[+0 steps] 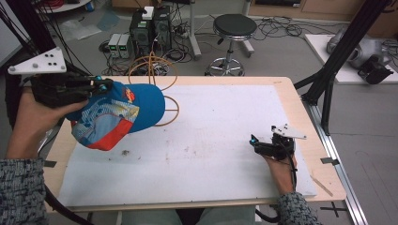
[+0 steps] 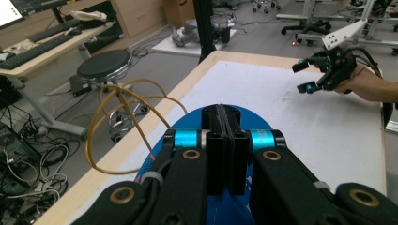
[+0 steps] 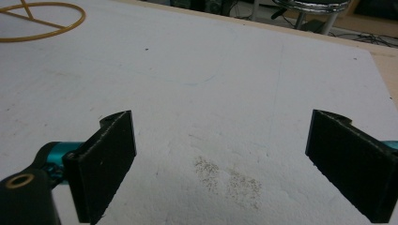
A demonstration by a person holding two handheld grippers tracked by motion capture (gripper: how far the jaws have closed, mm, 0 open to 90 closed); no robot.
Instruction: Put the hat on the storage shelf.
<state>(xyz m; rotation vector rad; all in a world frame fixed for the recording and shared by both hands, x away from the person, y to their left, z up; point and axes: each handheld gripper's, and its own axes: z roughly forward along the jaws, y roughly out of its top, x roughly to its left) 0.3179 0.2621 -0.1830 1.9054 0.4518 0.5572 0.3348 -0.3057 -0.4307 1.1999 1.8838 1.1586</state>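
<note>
Left gripper (image 1: 96,85) is clamped on the blue cap (image 1: 123,112), held up w/ the wire stand (image 1: 157,77) just beyond its fingertips — prob. mid-carry, next lower it onto the stand — right gripper (image 1: 257,142) rests spread wide, empty.

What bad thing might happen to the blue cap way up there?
The left gripper pinches just one edge of the blue cap with the red brim, held above the white board, so it might slip and drop. The yellow wire stand sits right behind it, so the cap could bump it over.
</note>
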